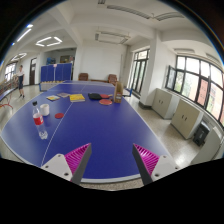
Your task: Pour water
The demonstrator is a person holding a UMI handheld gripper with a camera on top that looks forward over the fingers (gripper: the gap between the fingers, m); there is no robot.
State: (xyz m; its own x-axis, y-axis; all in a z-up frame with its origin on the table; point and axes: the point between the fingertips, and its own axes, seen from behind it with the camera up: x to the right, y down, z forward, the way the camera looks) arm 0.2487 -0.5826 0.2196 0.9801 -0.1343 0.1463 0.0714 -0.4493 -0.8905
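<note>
A clear plastic water bottle (40, 121) with a red cap and red label stands upright on the blue table (105, 135), well ahead of my fingers and off to the left. A white cup (42, 108) stands just beyond the bottle. My gripper (112, 163) is open and empty, with its two pink-padded fingers wide apart above the table's near edge. Nothing lies between the fingers.
Farther down the table lie a yellow flat object (77, 98), a red disc (106, 102), a small red disc (59, 116), a white container (54, 98) and a brown bottle (118, 95). Cabinets (186, 118) stand under the windows to the right.
</note>
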